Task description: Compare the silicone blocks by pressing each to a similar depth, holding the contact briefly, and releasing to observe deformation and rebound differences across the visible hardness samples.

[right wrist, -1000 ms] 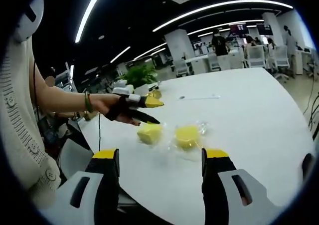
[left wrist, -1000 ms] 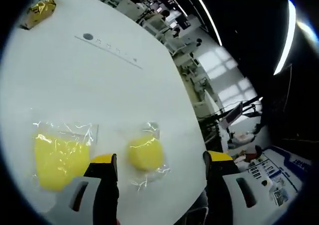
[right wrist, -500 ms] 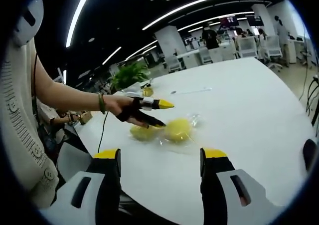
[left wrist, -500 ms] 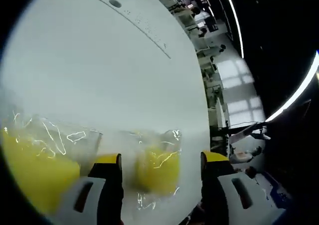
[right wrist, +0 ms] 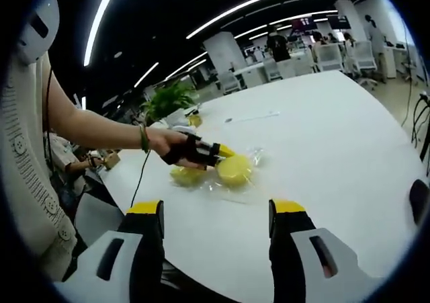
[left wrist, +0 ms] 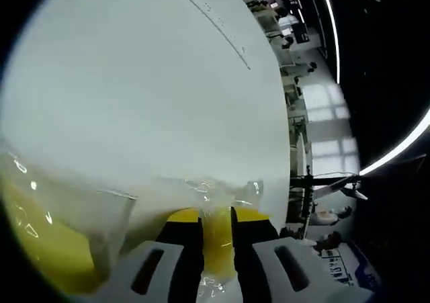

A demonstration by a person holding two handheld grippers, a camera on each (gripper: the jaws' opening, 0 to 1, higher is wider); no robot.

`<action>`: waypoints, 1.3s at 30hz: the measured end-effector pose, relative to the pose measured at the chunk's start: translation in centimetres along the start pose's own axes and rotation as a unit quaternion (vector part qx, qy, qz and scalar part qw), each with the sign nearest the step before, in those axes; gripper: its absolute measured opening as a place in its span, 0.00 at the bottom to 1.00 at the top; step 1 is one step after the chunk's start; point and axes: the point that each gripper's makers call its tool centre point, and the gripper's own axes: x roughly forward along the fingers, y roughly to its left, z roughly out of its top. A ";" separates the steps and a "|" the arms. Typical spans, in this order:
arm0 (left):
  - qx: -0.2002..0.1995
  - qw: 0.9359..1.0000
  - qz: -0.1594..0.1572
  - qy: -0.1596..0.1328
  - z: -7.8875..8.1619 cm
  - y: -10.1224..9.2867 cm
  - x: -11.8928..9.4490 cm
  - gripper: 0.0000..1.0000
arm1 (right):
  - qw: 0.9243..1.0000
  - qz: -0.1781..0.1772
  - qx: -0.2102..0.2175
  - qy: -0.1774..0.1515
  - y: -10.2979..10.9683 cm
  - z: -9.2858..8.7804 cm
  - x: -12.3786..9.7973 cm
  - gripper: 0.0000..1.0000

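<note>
Now mid-press: the left gripper [left wrist: 217, 230] clamps its jaws on one bagged silicone block [left wrist: 216, 239] lying on the white surface [left wrist: 148, 95]; the right gripper [right wrist: 215, 212] waits with jaws apart. A brief hold, then release, seems due.

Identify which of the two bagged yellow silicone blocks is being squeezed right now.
The rounder block, pinched between the left claw's jaws. The squarer block lies untouched beside it.
</note>
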 end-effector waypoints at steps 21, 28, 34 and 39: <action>0.282 0.958 -0.051 -0.017 -1.4 -7.6 -1.6 0.00 | 1.000 0.005 -0.011 -0.007 0.7 0.5 -0.1 0.56; 0.385 0.920 -0.064 -0.034 -2.9 -10.7 -2.9 0.00 | 1.000 0.002 -0.029 -0.012 1.3 0.9 -0.5 0.57; 0.434 0.898 -0.067 -0.017 -5.0 -11.7 -3.8 0.00 | 0.999 0.002 -0.044 -0.012 2.0 0.9 -1.0 0.57; 0.441 0.895 -0.074 -0.009 -6.0 -12.2 -4.6 0.00 | 0.998 -0.001 -0.054 -0.016 2.4 1.1 -1.5 0.57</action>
